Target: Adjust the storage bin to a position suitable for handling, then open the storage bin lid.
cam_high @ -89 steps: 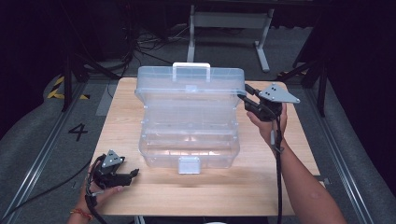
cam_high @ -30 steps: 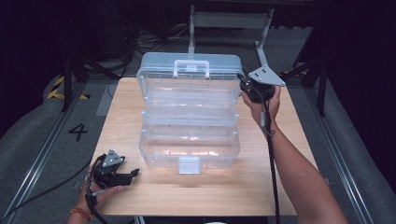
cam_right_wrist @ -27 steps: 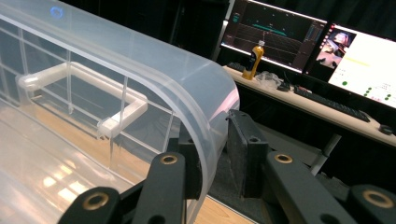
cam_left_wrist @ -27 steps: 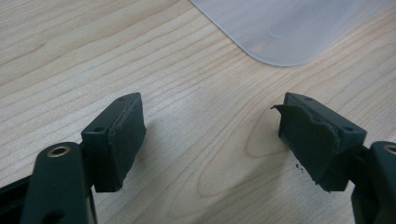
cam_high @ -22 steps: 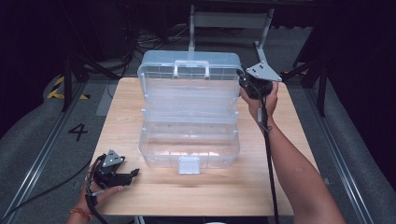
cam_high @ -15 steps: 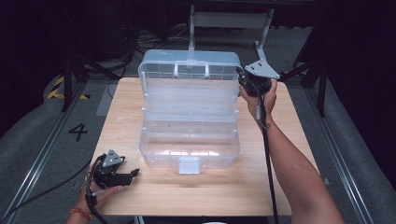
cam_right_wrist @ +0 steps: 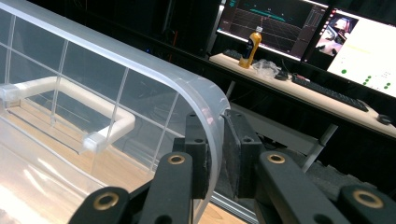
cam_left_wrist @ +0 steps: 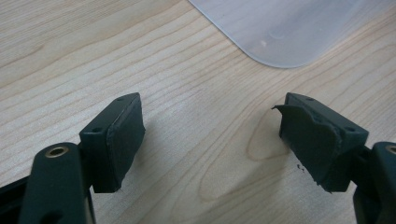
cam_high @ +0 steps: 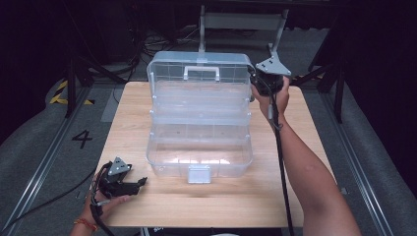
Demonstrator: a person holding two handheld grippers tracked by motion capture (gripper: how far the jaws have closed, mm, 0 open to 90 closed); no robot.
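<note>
A clear plastic toolbox [cam_high: 199,157] stands in the middle of the wooden table [cam_high: 305,128], its tiered trays fanned open. Its lid [cam_high: 196,64], with a white handle [cam_high: 201,73], stands raised at the back. My right gripper [cam_high: 253,81] is shut on the lid's right rim; in the right gripper view the pads [cam_right_wrist: 215,126] pinch the curved edge of the lid [cam_right_wrist: 93,70]. My left gripper [cam_high: 140,183] rests at the table's front left, open. In the left gripper view its jaws [cam_left_wrist: 210,135] are wide apart over bare wood, short of a corner of the toolbox [cam_left_wrist: 280,28].
A white latch [cam_high: 199,173] sits on the toolbox's front wall. A metal stand [cam_high: 241,22] rises behind the table. Past the lid, a bench [cam_right_wrist: 299,88] carries a bottle [cam_right_wrist: 250,46], a keyboard and monitors. Bare wood lies right and in front of the toolbox.
The lid has swung up and back, held by my right gripper, which moved toward the table's far edge. The trays spread open. My left gripper stayed put.
</note>
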